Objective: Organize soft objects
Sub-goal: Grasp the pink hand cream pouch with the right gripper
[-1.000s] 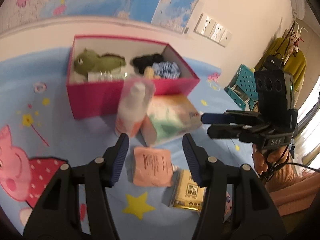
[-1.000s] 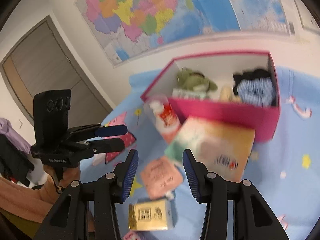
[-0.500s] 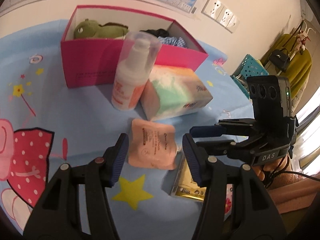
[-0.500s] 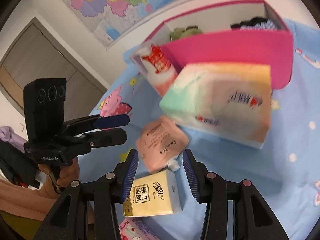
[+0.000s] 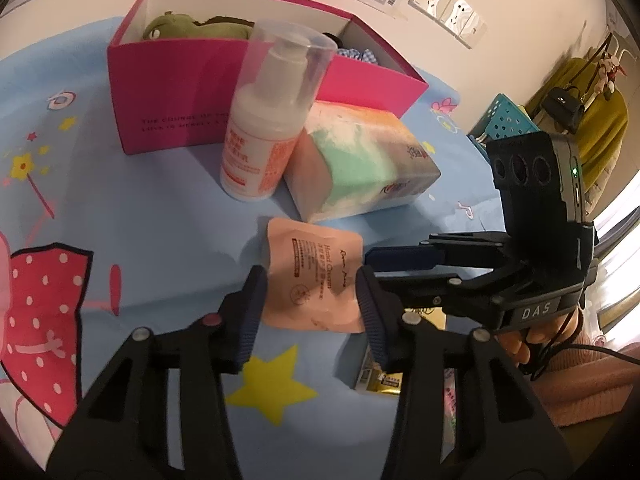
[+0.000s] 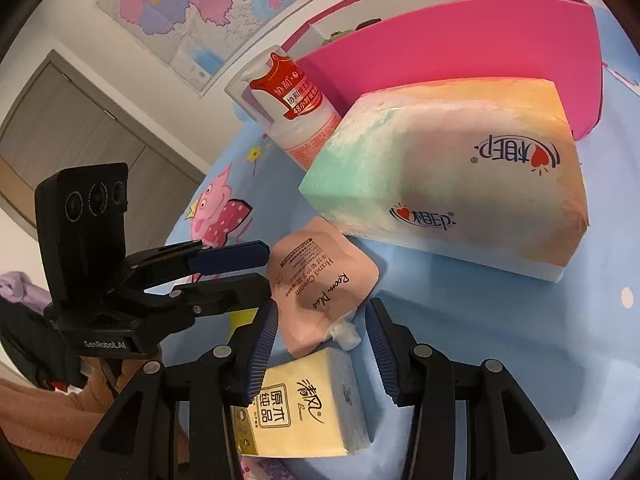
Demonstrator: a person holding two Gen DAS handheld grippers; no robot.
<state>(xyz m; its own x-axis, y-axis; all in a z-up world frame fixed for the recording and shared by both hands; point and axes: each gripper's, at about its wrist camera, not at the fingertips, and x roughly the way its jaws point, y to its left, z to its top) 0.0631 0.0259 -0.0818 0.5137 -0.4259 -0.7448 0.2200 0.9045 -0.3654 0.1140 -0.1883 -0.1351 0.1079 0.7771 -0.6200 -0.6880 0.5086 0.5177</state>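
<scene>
Pink pouch (image 5: 316, 276) btwn tissue packs (image 6: 452, 168).

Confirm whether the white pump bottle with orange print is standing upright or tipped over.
Upright: the white pump bottle with orange print stands on its base on the blue cloth, clear cap on top.

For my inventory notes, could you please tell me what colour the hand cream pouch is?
The hand cream pouch is pale peach-pink with dark print and a white cap; the right wrist view shows it best.
</scene>
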